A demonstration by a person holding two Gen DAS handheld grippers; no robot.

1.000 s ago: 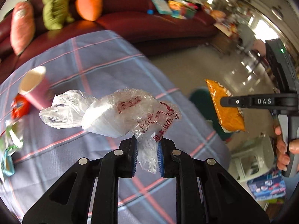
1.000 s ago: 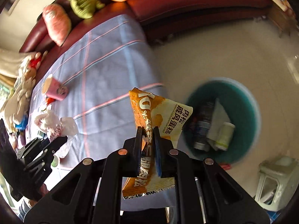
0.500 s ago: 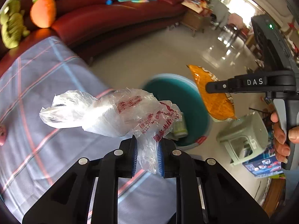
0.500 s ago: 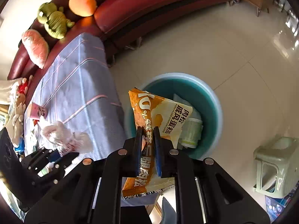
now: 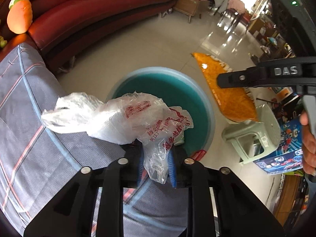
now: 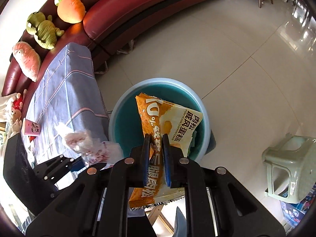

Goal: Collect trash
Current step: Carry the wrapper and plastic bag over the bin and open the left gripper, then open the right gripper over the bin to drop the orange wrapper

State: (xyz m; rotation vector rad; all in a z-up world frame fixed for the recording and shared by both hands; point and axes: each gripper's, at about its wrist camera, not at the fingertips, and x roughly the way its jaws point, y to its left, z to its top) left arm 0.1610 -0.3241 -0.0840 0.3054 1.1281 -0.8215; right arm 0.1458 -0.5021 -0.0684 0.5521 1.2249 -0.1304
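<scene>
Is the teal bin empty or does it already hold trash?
Not empty: the teal bin already holds items, partly hidden behind the orange snack wrapper.

We see a red sofa (image 6: 122, 11) bearing an orange plush (image 6: 71, 9), a green plush (image 6: 44, 29) beside it, and a pale green stool (image 6: 290, 167) well apart from the sofa.

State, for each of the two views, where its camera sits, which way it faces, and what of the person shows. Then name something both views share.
Left wrist: on the left hand-held gripper, facing down at a plastic bag; a hand shows.
Right wrist: on the right hand-held gripper, facing down at an orange snack wrapper; no body part is visible.
Shared: the teal bin.
</scene>
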